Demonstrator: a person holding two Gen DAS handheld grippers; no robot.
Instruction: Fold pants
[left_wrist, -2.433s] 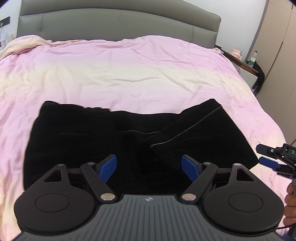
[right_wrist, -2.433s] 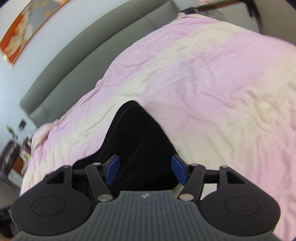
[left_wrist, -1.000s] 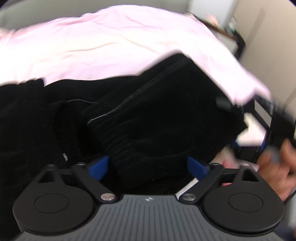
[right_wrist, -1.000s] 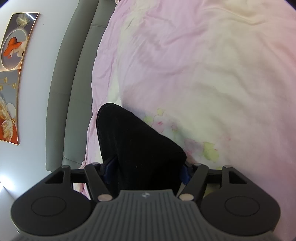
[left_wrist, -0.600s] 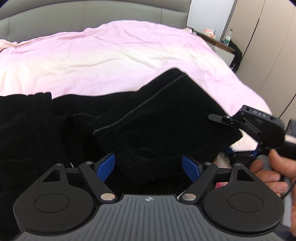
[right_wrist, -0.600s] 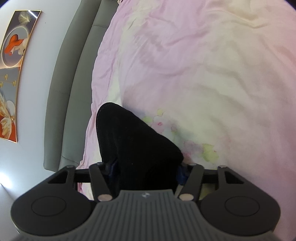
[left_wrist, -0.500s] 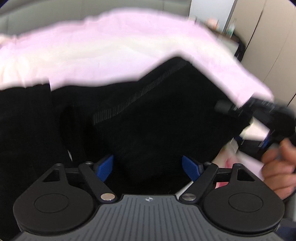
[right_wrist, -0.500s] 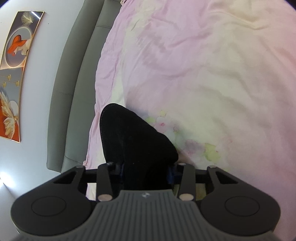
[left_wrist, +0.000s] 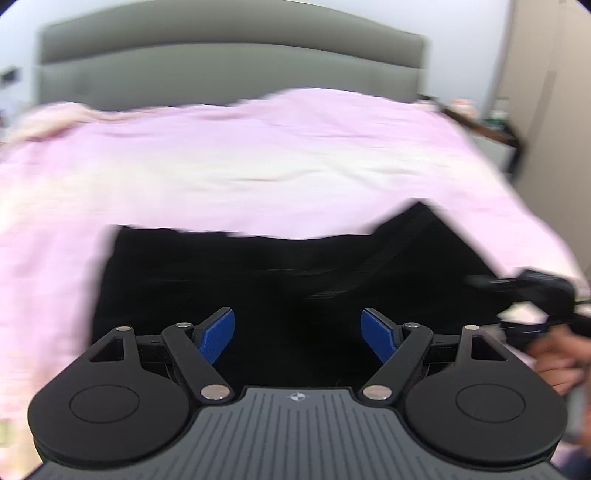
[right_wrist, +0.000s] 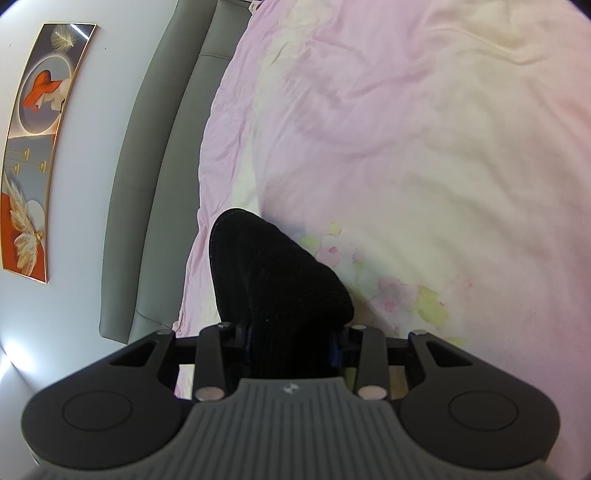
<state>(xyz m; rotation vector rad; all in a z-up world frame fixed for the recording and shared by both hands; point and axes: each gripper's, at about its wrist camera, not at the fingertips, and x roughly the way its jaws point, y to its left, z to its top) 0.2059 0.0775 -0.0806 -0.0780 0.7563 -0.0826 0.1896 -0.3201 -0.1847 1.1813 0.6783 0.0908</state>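
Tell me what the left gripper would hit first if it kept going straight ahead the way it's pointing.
Probably the black pants: the open left gripper points at them, with the pink duvet beyond. Blur makes depth uncertain.

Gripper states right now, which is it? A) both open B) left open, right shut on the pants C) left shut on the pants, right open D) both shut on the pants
B: the left gripper has its blue pads wide apart above the black pants, gripping nothing, while the right gripper has its jaws drawn in tight around a bunch of the pants fabric.
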